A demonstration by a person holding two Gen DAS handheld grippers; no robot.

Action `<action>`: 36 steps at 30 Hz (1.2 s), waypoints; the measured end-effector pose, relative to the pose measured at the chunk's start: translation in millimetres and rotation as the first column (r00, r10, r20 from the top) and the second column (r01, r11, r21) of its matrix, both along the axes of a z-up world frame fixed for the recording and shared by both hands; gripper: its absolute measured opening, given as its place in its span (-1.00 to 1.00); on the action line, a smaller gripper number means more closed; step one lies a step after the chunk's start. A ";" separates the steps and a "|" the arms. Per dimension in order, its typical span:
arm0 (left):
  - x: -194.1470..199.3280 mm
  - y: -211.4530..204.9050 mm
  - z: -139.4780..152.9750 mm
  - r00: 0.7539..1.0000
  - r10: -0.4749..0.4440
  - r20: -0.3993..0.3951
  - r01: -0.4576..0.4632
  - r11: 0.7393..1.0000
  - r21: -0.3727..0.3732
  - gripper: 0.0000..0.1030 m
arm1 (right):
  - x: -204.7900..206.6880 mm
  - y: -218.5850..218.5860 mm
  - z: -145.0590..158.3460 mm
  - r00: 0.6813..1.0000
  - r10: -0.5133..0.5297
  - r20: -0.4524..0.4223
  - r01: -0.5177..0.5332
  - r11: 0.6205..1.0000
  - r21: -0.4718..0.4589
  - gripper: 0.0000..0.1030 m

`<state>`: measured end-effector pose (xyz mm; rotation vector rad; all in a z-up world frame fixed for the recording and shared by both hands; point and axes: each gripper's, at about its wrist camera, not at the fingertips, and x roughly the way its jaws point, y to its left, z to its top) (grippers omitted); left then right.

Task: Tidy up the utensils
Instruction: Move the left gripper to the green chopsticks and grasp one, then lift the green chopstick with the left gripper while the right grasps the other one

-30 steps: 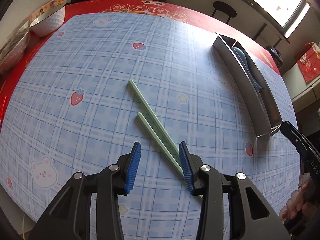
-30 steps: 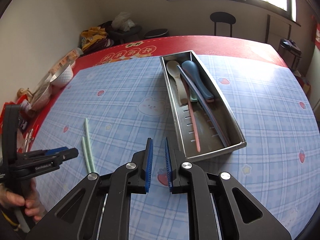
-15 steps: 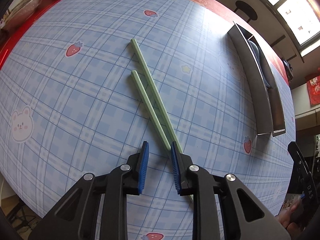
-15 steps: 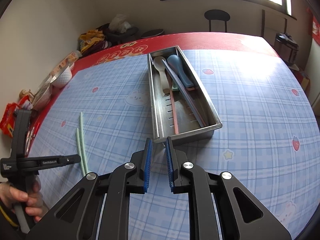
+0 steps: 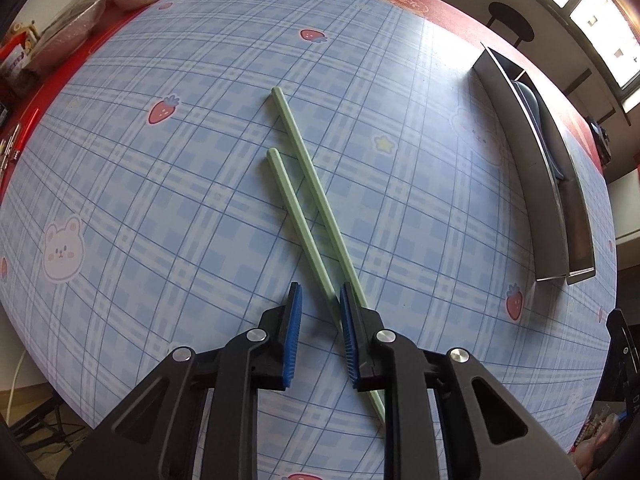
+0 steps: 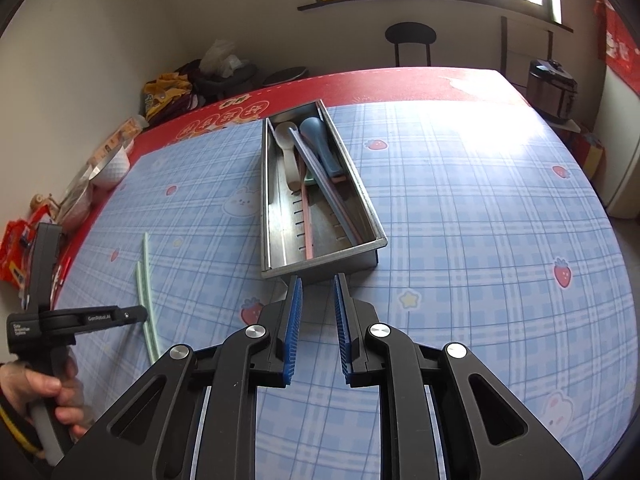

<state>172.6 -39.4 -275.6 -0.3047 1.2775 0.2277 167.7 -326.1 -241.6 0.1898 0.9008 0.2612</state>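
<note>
Chopsticks (image 5: 308,200) lie crossed — left gripper (image 5: 319,300) parted around their near ends for pickup; right gripper (image 6: 316,292) slightly parted, empty, near tray (image 6: 320,268).

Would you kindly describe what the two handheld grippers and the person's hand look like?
Both the left gripper and the right gripper are matte black plastic with cut-out arms, silver round pivot bolts and ribbed blue pads. Seen from the right wrist view, the left one has a pistol-style handle and small white lettering. The bare hand holding it shows a yellow-edged dark cuff.
</note>
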 end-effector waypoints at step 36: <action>-14.6 70.2 45.0 0.990 -0.004 0.139 -0.004 0.998 0.058 -0.89 | 17.5 122.2 -4.8 0.965 0.253 -0.072 -0.254 0.967 0.008 -0.67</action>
